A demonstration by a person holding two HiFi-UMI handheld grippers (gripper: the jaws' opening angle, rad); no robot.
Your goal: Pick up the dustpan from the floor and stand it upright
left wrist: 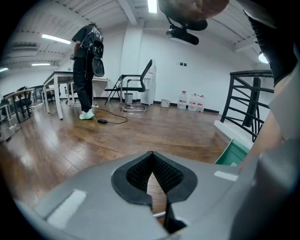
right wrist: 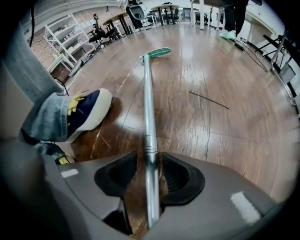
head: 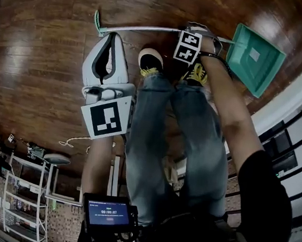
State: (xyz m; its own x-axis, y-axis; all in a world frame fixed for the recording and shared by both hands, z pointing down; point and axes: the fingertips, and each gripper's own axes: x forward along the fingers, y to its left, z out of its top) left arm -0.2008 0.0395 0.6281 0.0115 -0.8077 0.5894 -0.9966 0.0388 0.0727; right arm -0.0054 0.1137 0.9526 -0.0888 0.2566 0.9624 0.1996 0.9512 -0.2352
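Dustpan (head: 254, 58) lying on floor (head: 46, 42), handle (right wrist: 148, 117) between parted right jaws, left jaws together.

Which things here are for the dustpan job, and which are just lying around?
For the job:
- dustpan, lying flat on the floor
- its metal handle
- right gripper, jaws apart around the handle

Just lying about:
- black cable on the floor
- chair
- bottles by the far wall
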